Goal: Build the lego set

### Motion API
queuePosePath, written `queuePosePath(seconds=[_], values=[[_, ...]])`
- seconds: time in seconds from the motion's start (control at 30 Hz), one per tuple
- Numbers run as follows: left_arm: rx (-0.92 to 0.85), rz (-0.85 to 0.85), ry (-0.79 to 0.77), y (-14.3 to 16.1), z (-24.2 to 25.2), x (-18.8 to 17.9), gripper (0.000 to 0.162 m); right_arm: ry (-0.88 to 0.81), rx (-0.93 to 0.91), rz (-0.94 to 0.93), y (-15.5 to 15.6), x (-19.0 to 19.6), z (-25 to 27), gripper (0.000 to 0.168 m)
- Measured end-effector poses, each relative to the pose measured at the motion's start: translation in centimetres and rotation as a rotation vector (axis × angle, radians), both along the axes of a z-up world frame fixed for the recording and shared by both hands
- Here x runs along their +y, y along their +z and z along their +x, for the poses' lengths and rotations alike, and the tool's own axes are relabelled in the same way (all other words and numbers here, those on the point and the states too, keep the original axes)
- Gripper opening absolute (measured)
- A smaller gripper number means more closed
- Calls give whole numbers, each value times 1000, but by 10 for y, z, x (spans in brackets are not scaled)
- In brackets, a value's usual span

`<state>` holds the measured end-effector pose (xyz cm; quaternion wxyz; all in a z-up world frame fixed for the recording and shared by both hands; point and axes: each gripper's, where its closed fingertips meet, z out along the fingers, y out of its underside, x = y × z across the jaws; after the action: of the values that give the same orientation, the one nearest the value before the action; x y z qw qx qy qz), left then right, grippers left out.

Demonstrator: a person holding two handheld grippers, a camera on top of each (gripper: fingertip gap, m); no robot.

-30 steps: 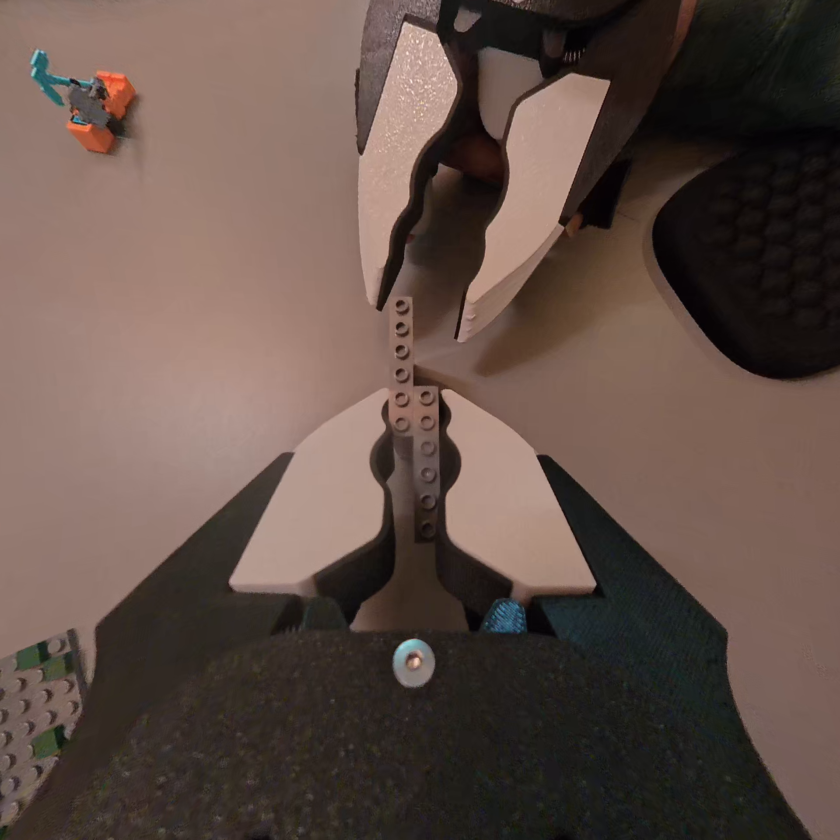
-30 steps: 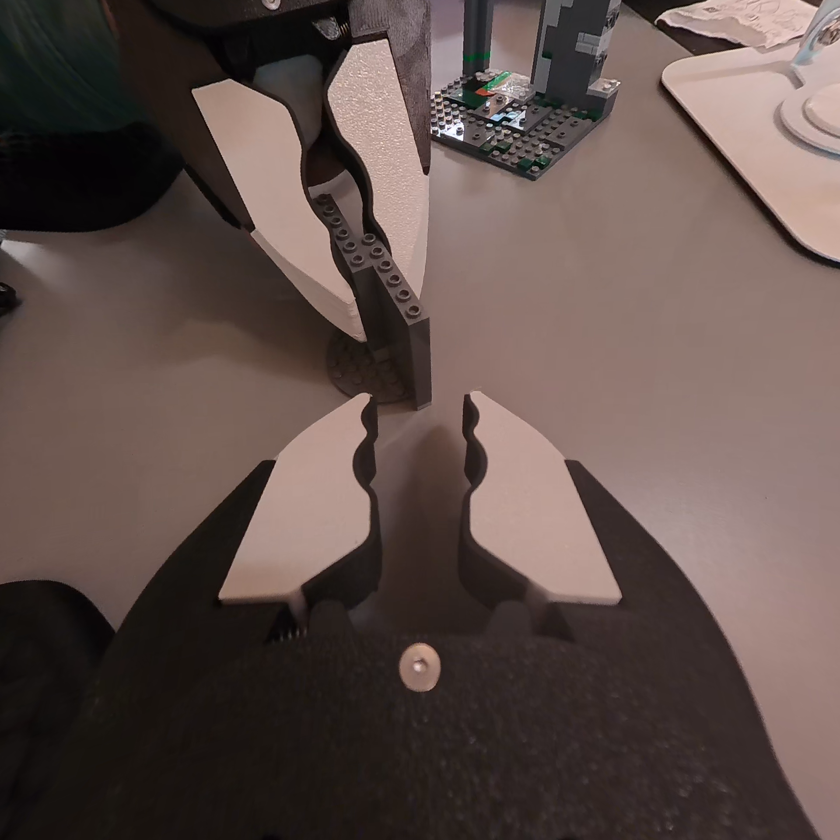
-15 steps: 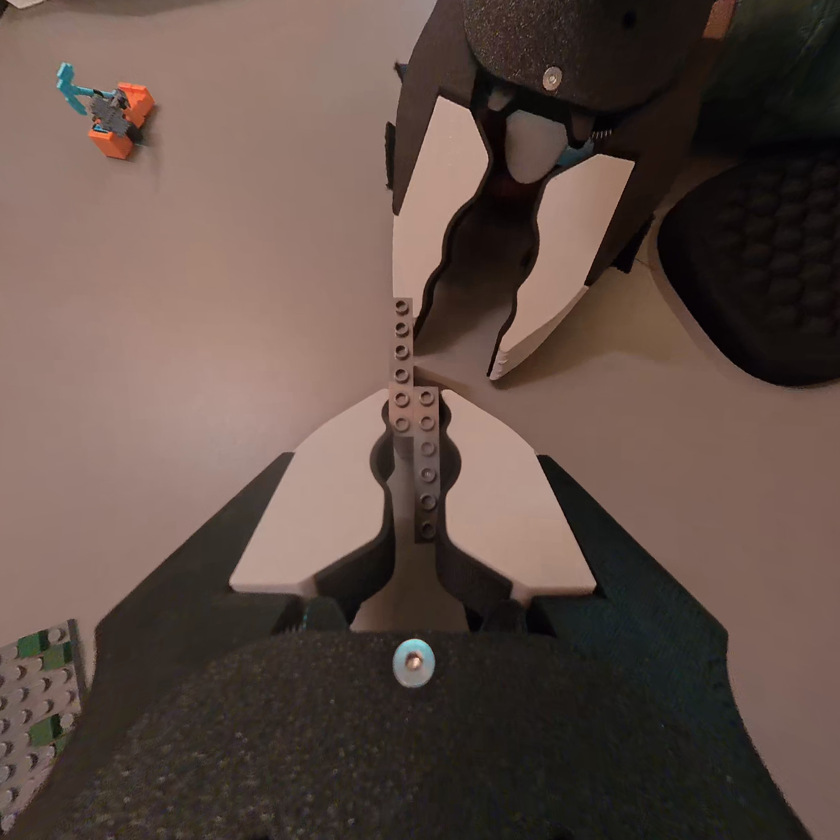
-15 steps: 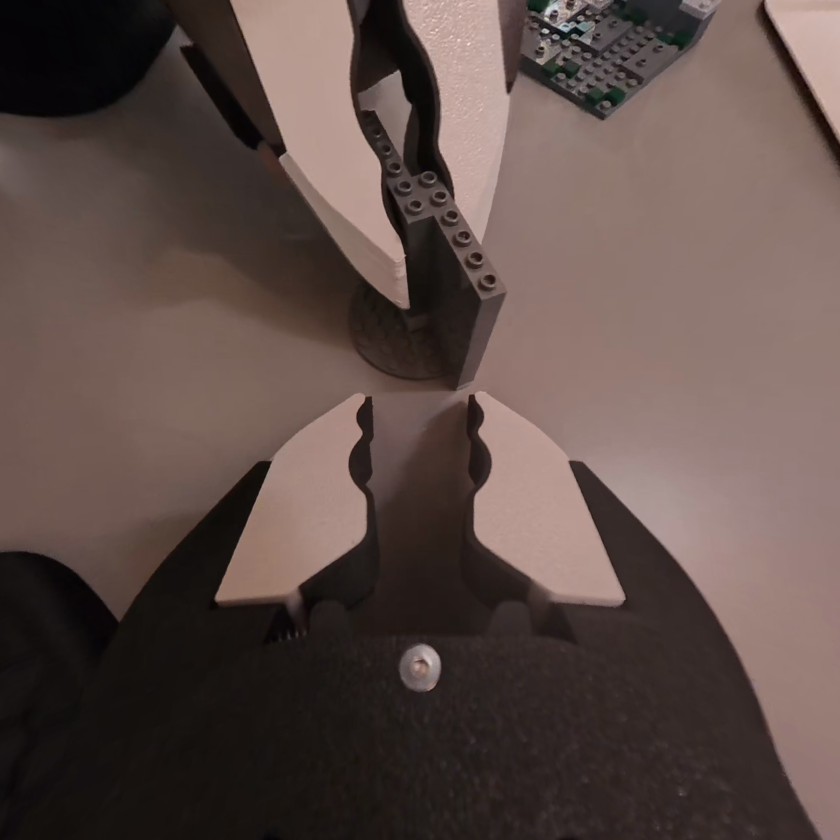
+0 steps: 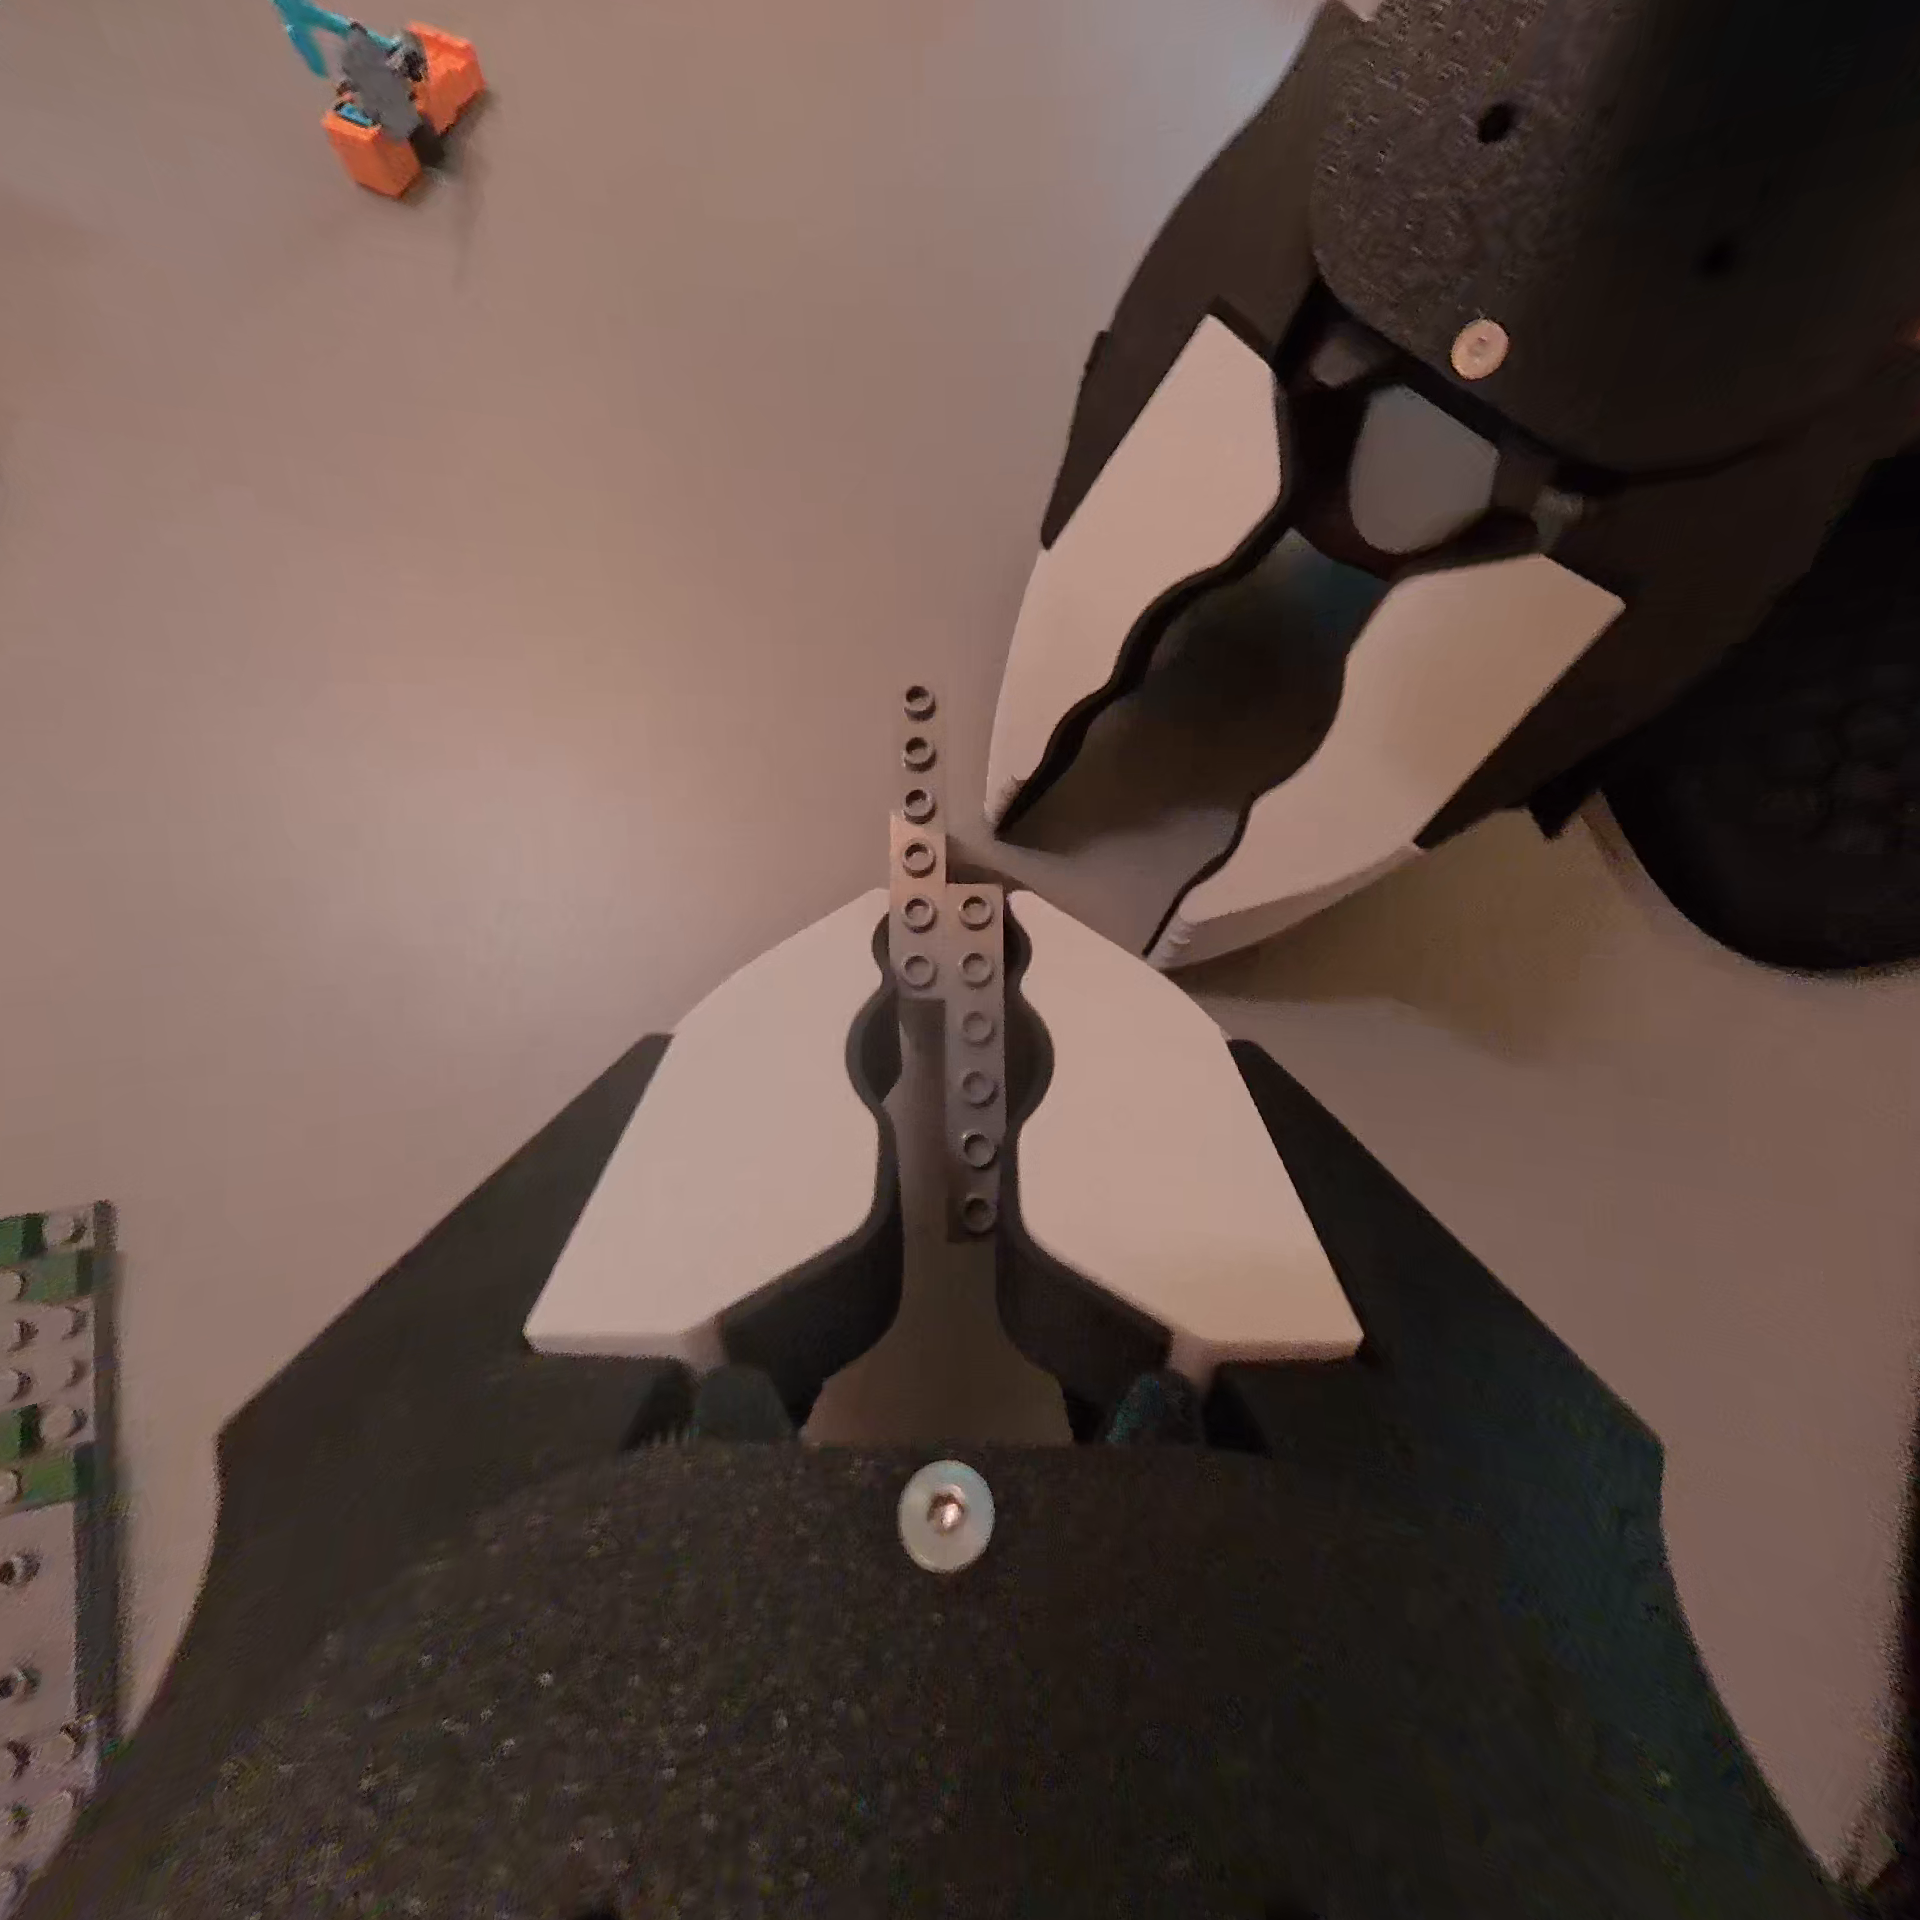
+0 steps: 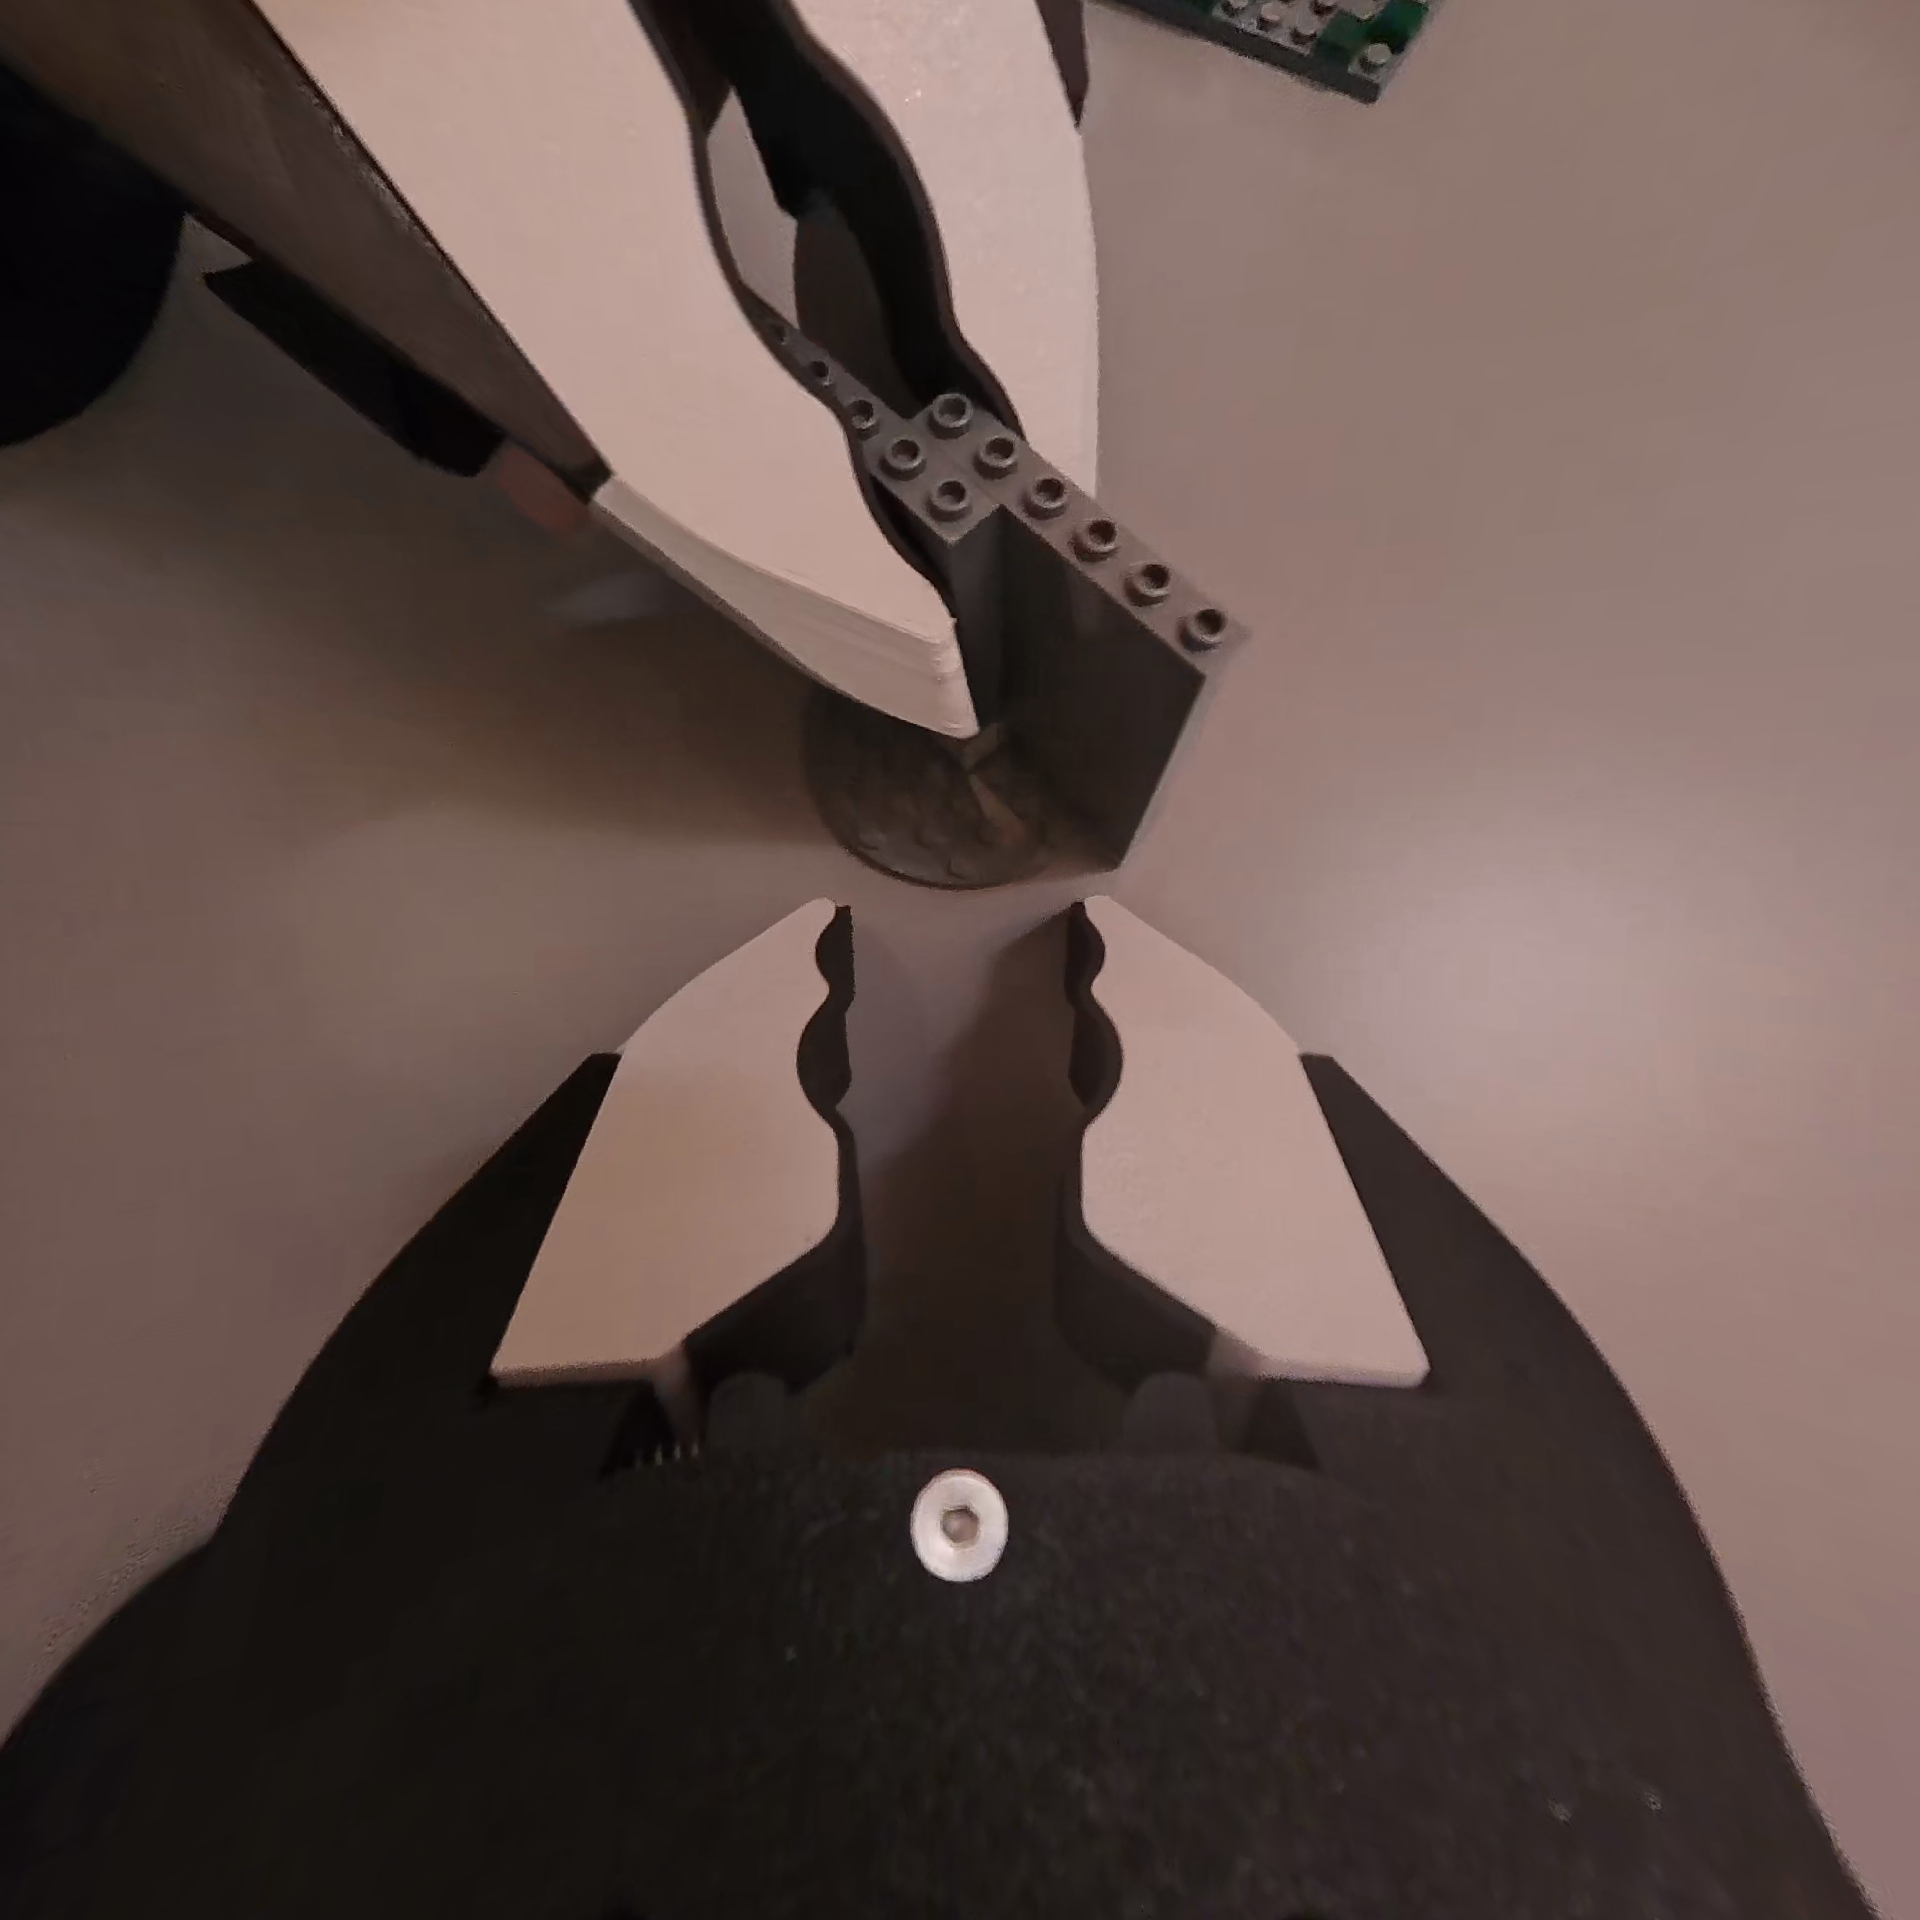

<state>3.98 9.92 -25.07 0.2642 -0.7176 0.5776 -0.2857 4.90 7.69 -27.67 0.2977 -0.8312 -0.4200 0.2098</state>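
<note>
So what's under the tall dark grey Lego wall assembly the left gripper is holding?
Under the dark grey Lego wall assembly, clamped in the left gripper, sits a dark round studded plate on the beige table. The gripper's finger and the walls cover the joint and the plate's far half.

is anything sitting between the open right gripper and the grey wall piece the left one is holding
Nothing visible. The right gripper has open jaws just short of the grey wall piece, with only bare table between. The left gripper grips its far part.

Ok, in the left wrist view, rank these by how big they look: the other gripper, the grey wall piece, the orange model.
1. Right gripper, by far the largest.
2. Grey wall piece.
3. Orange model, smallest, though it sits farther from the camera, so that may mislead.
</note>
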Motion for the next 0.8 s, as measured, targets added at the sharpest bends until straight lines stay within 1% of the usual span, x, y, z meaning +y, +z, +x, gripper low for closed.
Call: queuePosePath(seconds=[0.13, 0.33, 0.57, 0.7, 0.8], values=[[-5, -8, 51, 0, -1, 1, 15, -122, -28, 22, -1, 1, -5, 43], [-41, -33, 113, 1, -1, 3, 15, -296, -60, 76, -3, 1, -18, 65], [-64, -52, 137, 1, -2, 4, 15, -479, -52, 86, -3, 7, -24, 64], [-61, -45, 130, 1, -2, 2, 15, -529, -52, 93, -3, 11, -27, 63], [-68, -57, 128, 1, -3, 1, 15, -533, -52, 101, -2, 12, -26, 58]])
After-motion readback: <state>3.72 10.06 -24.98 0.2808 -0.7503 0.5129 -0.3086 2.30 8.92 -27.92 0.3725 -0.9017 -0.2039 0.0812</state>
